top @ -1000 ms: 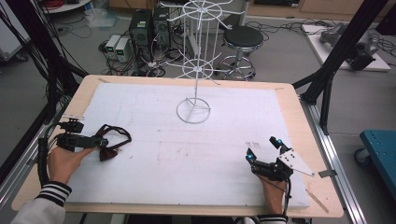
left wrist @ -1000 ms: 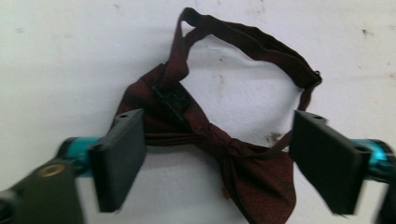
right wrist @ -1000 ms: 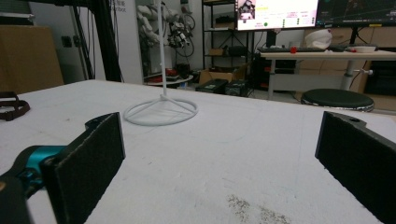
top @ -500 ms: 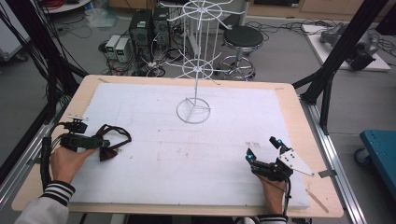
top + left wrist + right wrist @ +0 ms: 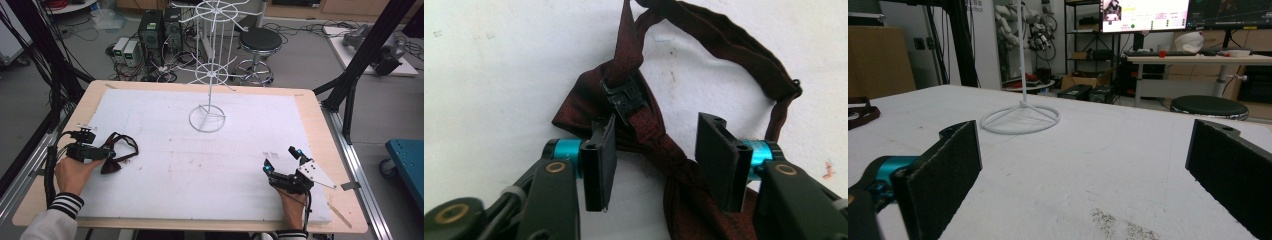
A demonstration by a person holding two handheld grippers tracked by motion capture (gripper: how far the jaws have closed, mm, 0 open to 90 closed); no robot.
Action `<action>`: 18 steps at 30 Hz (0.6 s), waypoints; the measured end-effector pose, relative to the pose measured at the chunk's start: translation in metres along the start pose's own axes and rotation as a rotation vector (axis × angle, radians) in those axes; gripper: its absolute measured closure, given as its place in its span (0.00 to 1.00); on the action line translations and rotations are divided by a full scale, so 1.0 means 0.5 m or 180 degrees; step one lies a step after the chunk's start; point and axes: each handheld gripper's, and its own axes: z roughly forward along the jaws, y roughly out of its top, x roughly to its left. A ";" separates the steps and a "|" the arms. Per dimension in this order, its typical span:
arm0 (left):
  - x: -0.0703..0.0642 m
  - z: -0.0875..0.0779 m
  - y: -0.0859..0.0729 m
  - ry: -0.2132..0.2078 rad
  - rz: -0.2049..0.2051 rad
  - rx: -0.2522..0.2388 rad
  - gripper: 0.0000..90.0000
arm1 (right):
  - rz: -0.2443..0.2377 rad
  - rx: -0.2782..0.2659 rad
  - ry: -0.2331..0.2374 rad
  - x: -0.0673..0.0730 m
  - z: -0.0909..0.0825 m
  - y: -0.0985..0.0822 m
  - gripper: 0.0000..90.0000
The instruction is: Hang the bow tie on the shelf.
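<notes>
At lower left, the left gripper (image 5: 656, 162) straddles the bow tie (image 5: 644, 125), jaws open; closing could catch only the strap (image 5: 744, 60). The right gripper (image 5: 282, 160) rests wide open, lower right.

We see a dark red bow tie (image 5: 644, 125) of woven cloth with a faint sheen lying between the left tongs (image 5: 659, 160), its small clasp (image 5: 624, 97) of black, slightly glossy plastic. The tongs' pads (image 5: 599, 165) look matt black, with glossy teal metal collars behind them. Under the right tongs (image 5: 1088, 175) the surface (image 5: 240, 150) is a matt white sheet, faintly scuffed and speckled, edged with pale wood. Ahead of the right tongs stands a rack (image 5: 207, 117) of thin white-coated wire, and its pads (image 5: 943, 175) look rough and grainy
</notes>
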 end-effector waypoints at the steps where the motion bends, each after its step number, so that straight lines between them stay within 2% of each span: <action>1: -0.001 0.000 -0.001 0.0016 0.0008 0.0002 0.61 | -0.0006 0.0004 -0.0004 0.000 0.000 0.000 0.01; 3: -0.001 0.002 -0.001 0.0028 0.0025 0.0015 0.61 | -0.0004 0.0000 -0.0005 0.000 0.000 0.000 0.01; 7: -0.002 0.001 -0.005 0.0081 0.0169 0.0091 0.61 | -0.0011 0.0006 -0.0003 0.000 0.000 0.000 0.01; 10: -0.005 0.007 -0.009 0.0173 0.0258 0.0139 0.64 | 0.0000 0.0000 0.0000 0.000 0.000 0.000 0.01; 11: -0.005 0.008 -0.010 0.0169 0.0249 0.0131 0.65 | -0.0003 0.0001 -0.0001 0.000 0.000 0.000 0.01; 14: -0.005 0.008 -0.009 0.0132 0.0206 0.0117 0.73 | -0.0020 0.0006 -0.0005 0.000 0.000 0.000 0.01; 16: -0.006 0.007 -0.010 0.0168 0.0270 0.0123 0.83 | -0.0008 -0.0001 -0.0004 0.000 0.000 0.000 0.01; 18: -0.007 0.007 -0.010 0.0160 0.0257 0.0119 0.84 | -0.0006 0.0001 -0.0004 0.000 0.000 0.000 0.01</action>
